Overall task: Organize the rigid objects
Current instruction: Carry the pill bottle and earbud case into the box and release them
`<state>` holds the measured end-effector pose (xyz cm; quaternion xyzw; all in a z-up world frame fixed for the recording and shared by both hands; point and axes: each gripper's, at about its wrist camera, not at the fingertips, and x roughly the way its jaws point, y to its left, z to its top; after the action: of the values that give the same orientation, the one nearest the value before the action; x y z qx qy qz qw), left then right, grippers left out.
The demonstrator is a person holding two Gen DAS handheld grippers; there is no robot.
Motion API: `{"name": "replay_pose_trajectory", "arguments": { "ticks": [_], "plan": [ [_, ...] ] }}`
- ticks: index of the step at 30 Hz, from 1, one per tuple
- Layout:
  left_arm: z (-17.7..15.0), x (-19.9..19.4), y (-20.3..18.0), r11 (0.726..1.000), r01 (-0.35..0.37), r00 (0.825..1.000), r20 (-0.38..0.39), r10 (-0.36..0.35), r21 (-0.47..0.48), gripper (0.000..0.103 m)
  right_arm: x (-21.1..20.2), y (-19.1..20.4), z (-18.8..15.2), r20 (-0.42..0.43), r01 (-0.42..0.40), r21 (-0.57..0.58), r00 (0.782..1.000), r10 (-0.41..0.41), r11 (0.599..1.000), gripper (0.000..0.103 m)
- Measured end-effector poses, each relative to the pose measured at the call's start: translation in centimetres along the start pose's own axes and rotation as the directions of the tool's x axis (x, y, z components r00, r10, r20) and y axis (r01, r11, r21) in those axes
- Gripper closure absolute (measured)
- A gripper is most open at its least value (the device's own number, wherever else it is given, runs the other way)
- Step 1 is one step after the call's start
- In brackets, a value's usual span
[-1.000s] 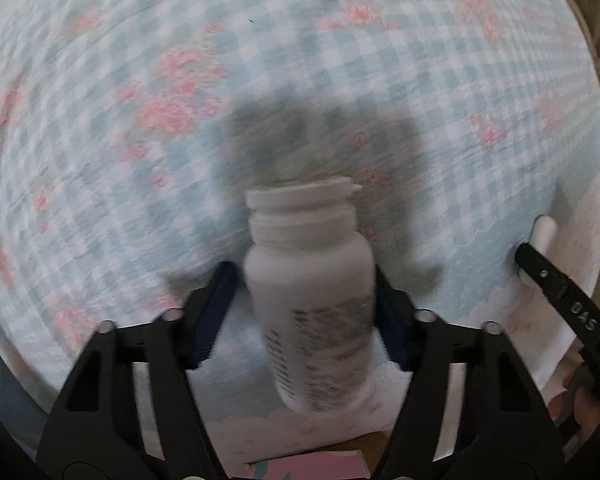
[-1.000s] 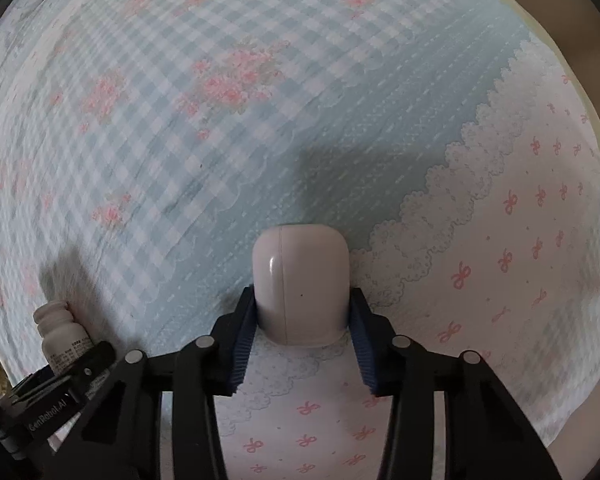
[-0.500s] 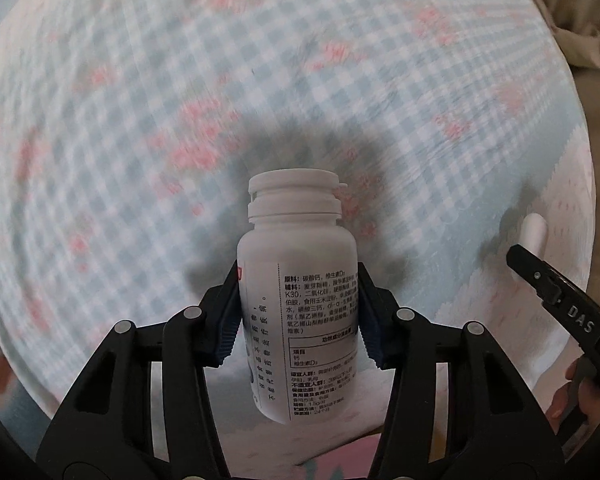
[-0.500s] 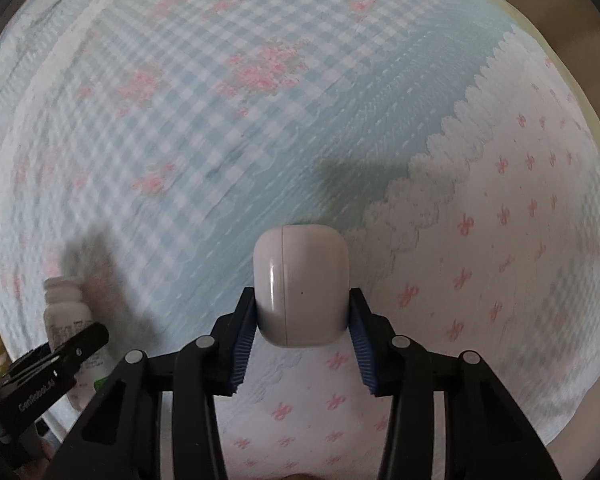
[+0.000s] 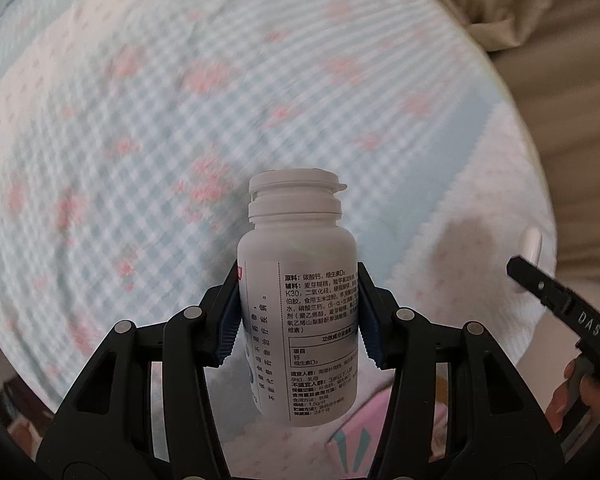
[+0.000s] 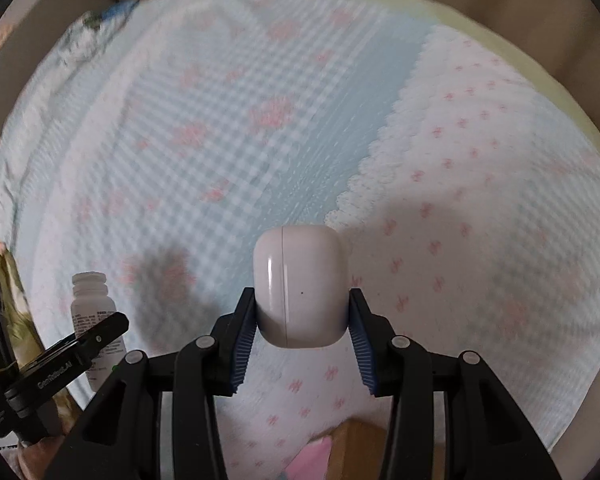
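Left wrist view: my left gripper [image 5: 298, 312] pinches a white pill bottle [image 5: 298, 300] at its labelled body, blue pads pressed to both sides, cap pointing away from me. It hangs clear above the checked bedspread [image 5: 140, 140]. My right gripper's finger shows at the right edge.

Right wrist view: my right gripper [image 6: 302, 332] clamps a white earbud case [image 6: 300, 286], pads tight on its flanks, above the bedspread. The bottle stands at lower left.
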<state>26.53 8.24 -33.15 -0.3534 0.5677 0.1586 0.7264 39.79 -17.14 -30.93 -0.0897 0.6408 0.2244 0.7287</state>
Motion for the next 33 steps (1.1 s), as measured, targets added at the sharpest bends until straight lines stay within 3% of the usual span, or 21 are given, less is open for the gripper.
{"name": "replay_pose_trajectory", "arguments": {
  "ticks": [4, 8, 16, 23, 33],
  "plan": [
    [-1.1, -4.0, -3.0, 0.996, 0.034, 0.998, 0.052, -0.038, 0.083, 0.056, -3.9, -1.1, -1.1, 0.064, -0.02, 0.054, 0.998, 0.017, 0.998, 0.062],
    [-2.3, -7.8, -5.7, 0.982, 0.074, 0.993, 0.08, -0.089, 0.172, 0.056, -8.3, -1.9, -5.0, 0.124, -0.023, 0.121, 0.992, 0.007, 0.992, 0.062],
    [-7.7, -12.2, -12.5, 0.917, 0.159, 0.982, 0.039, -0.185, 0.367, 0.056, -15.9, -4.6, -13.5, 0.236, 0.003, 0.236, 0.97, -0.06, 0.972, 0.062],
    [-14.9, -11.7, -17.6, 0.841, 0.229, 0.971, -0.06, -0.23, 0.49, 0.056, -19.0, -8.7, -22.0, 0.249, 0.025, 0.378, 0.96, -0.128, 0.926, 0.062],
    [-23.1, -7.6, -23.4, 0.768, 0.268, 0.963, -0.165, -0.211, 0.581, 0.056, -19.1, -14.3, -30.1, 0.212, 0.029, 0.515, 0.964, -0.16, 0.856, 0.062]
  ]
}}
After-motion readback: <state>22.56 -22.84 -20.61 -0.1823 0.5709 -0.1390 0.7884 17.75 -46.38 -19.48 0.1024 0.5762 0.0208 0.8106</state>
